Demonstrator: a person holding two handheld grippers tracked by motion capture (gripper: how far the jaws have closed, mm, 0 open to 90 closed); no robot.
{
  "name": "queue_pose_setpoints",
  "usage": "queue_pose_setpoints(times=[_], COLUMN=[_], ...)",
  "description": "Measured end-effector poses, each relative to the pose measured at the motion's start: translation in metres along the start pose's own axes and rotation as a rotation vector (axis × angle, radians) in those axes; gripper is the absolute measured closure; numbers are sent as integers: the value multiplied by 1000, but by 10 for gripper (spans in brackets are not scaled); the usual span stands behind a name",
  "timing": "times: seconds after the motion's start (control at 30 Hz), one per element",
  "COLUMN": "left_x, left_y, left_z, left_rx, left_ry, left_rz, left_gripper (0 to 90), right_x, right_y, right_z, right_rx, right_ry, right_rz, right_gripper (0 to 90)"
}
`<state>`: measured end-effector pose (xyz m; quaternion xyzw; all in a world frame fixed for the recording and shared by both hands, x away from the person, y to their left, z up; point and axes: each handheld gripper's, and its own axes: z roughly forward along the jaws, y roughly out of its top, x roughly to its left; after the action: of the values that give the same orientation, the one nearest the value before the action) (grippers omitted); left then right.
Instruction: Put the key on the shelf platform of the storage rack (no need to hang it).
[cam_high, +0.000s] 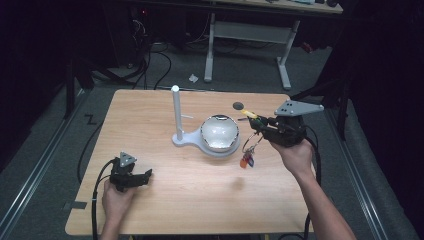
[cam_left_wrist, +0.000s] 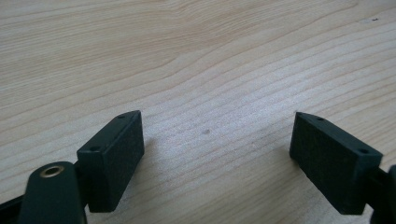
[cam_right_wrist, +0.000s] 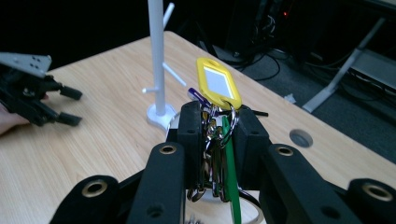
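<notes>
A bunch of keys (cam_high: 248, 150) with a yellow tag (cam_right_wrist: 215, 84), a green tag and a red fob hangs from my right gripper (cam_high: 256, 125), lifted above the table right of the bowl. In the right gripper view its jaws (cam_right_wrist: 217, 121) are shut on the key rings, yellow tag sticking up. A white stand (cam_high: 176, 112) with an upright pole and small side pegs (cam_right_wrist: 156, 56) rises at the table's middle. My left gripper (cam_high: 148, 174) rests at the front left, jaws wide open (cam_left_wrist: 217, 154) over bare wood, nothing between them.
A shiny round bowl (cam_high: 219, 132) sits on the stand's base, close to the hanging keys. The wooden table (cam_high: 150, 115) has a dark cable hole (cam_high: 238, 105) near its far edge. A white desk frame (cam_high: 247, 32) and cables lie on the floor beyond.
</notes>
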<state>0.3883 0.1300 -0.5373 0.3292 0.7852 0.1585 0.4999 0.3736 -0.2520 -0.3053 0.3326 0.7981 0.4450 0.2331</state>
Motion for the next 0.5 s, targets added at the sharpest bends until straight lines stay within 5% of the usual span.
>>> queue_pose_setpoints(times=[0.2, 0.5], left_x=[0, 0], left_y=[0, 0], left_z=[0, 0], left_rx=[1, 1], left_ry=[0, -3], left_rz=[0, 4], left_gripper=[179, 181], right_x=[-8, -9], right_y=[27, 45], right_z=[11, 26], right_rx=[-14, -19], right_ry=[21, 43], right_rz=[12, 14], right_gripper=[760, 759])
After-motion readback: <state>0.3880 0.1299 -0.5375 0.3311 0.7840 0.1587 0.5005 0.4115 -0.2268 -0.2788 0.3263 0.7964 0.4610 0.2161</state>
